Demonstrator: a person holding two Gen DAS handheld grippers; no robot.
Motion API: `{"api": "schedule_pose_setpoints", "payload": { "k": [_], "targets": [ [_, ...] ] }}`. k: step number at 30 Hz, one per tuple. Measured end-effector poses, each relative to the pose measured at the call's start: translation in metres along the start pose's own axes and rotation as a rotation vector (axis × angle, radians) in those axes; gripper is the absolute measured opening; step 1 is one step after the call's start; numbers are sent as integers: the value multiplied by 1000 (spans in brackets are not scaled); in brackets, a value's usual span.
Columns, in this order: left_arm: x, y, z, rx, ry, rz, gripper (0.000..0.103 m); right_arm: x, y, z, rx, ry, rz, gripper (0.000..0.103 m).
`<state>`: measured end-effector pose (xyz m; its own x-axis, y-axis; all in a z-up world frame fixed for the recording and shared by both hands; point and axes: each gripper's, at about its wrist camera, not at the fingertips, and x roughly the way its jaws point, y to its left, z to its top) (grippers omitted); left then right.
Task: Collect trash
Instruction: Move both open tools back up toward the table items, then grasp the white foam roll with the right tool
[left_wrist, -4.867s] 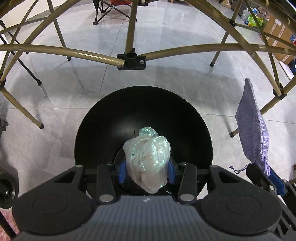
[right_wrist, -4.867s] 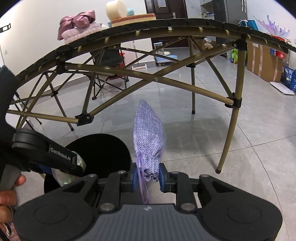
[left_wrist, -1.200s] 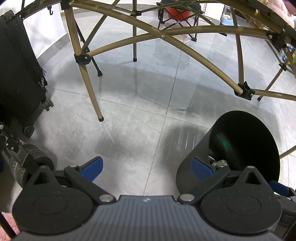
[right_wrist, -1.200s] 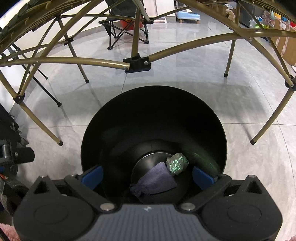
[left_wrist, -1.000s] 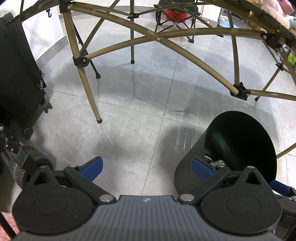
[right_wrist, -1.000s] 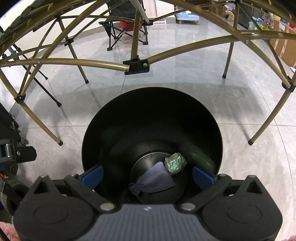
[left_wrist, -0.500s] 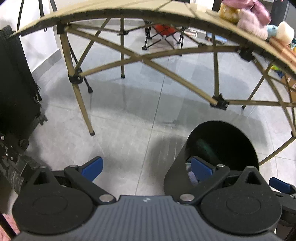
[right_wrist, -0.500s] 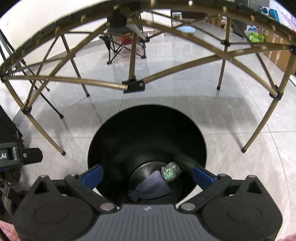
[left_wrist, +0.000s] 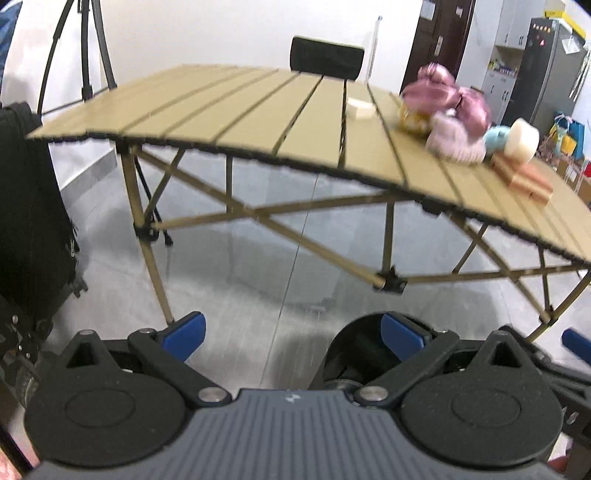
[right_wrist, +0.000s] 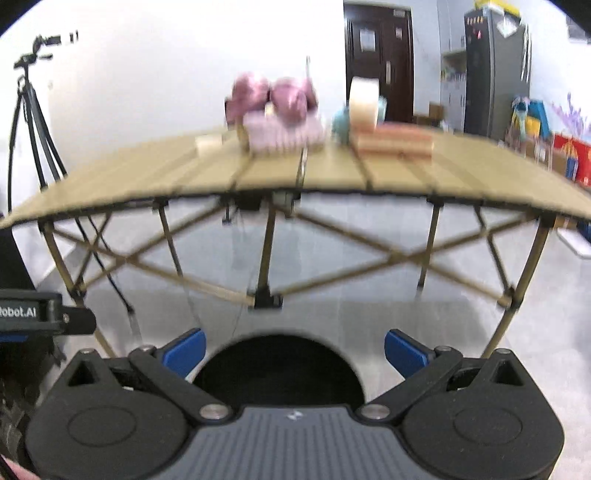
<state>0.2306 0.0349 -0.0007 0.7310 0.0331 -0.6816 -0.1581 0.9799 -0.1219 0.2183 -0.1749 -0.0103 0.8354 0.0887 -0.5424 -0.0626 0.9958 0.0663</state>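
On the floor under both grippers sits the black bin. The left gripper and right gripper are wide open and hold nothing. Next, I think, reach up slowly for one thing on the table, maybe the pink fluffy pile. Table legs stand close by.

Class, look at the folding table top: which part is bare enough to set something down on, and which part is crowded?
The folding table is bare across its whole left and middle, from the left edge to the small pale block. The right end is crowded: pink bows, a fluffy pink item, a pale roll and flat orange pieces cluster together.
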Motion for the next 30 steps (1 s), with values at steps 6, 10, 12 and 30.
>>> {"api": "schedule_pose_setpoints", "payload": {
  "k": [6, 10, 12, 30],
  "targets": [
    [-11, -13, 26, 13, -70, 14, 103, -16, -17, 33, -21, -140, 28, 103],
    [-12, -23, 46, 13, -111, 13, 103, -17, -27, 51, -10, -187, 44, 103],
    [-11, -29, 56, 11, -123, 10, 103, -14, -31, 62, -7, -212, 44, 103],
    [41, -80, 138, -1, -173, -16, 103, 61, -67, 140, 47, -281, -43, 103]
  ]
}}
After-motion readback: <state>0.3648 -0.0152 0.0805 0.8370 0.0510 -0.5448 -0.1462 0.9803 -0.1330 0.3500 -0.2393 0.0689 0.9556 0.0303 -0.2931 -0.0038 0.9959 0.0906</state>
